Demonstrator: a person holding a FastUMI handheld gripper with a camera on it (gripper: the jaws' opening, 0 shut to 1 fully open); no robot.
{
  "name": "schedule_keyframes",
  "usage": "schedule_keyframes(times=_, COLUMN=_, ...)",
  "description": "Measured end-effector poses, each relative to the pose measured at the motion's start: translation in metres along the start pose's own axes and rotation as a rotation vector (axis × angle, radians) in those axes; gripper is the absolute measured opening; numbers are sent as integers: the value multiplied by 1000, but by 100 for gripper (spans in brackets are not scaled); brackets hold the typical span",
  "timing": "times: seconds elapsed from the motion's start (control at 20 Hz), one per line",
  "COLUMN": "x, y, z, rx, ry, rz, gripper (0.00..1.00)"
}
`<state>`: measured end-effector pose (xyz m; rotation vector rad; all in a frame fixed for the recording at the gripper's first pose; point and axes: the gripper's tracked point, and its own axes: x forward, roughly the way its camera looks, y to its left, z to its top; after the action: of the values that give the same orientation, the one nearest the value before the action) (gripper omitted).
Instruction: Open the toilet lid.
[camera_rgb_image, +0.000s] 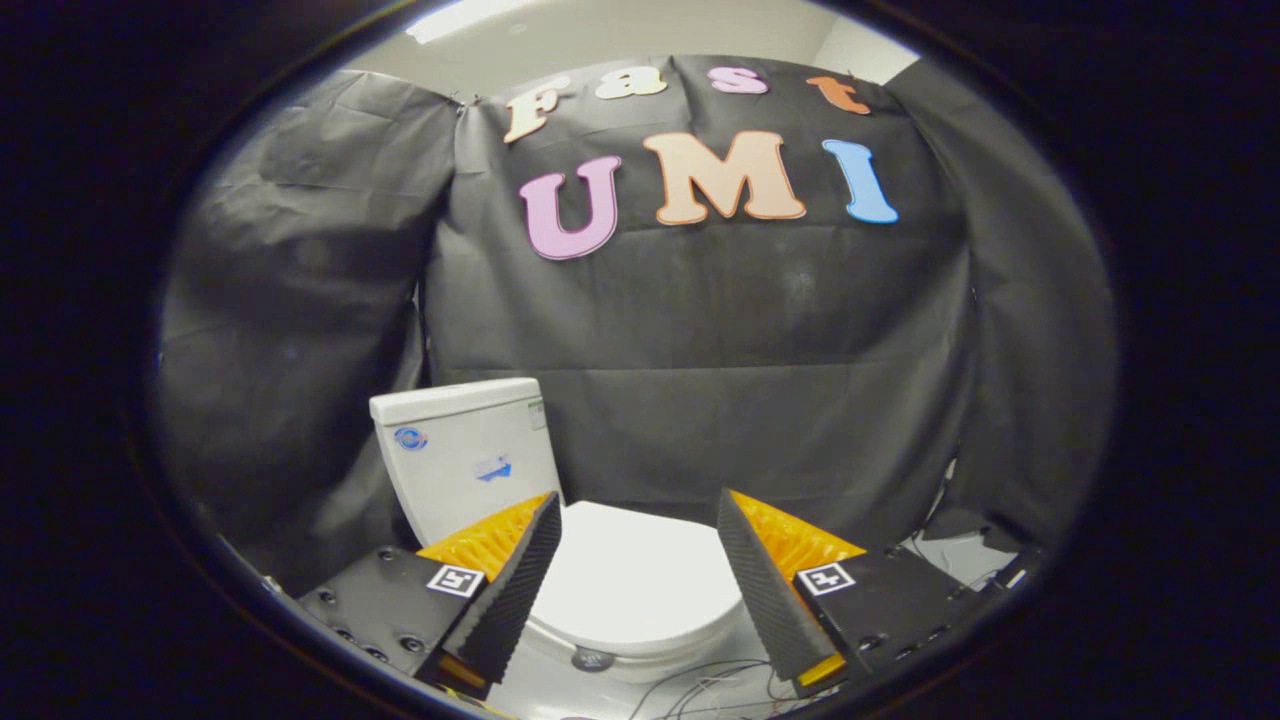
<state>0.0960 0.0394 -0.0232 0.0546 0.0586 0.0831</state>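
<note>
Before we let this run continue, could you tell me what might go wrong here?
The gripper is open with nothing between its jaws, and the toilet lid lies shut beyond them, so its smooth front rim could slip out. Loose cables on the floor before the bowl could snag. A lid swung up hard might strike the tank.

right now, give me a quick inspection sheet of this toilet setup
surface: pale floor around the toilet base
job's things: white toilet lid down and shut; tank behind it, stickers on its front
clutter: nothing seen
grippers: gripper open, fingers spread wide, holding nothing, the lid seen between them below
cables: thin dark wires loose on the floor by the toilet's front, more by the wall
surroundings: black cloth wall behind and to both sides
</note>
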Motion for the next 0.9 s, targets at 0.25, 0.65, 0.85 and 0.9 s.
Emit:
schedule_keyframes(times=0.25, x=16, y=13, z=-4, rx=163, ry=-112, rz=-60, gripper=95)
schedule_keyframes(times=0.65, x=18, y=15, z=-29, rx=495, ry=-254, rz=-243, gripper=89)
schedule_keyframes(times=0.85, x=13, y=20, z=-64, rx=616, ry=-249, rz=-313, gripper=89)
schedule_keyframes(times=0.9, x=11, y=21, z=-75, rx=653, ry=-244, rz=-333, gripper=89)
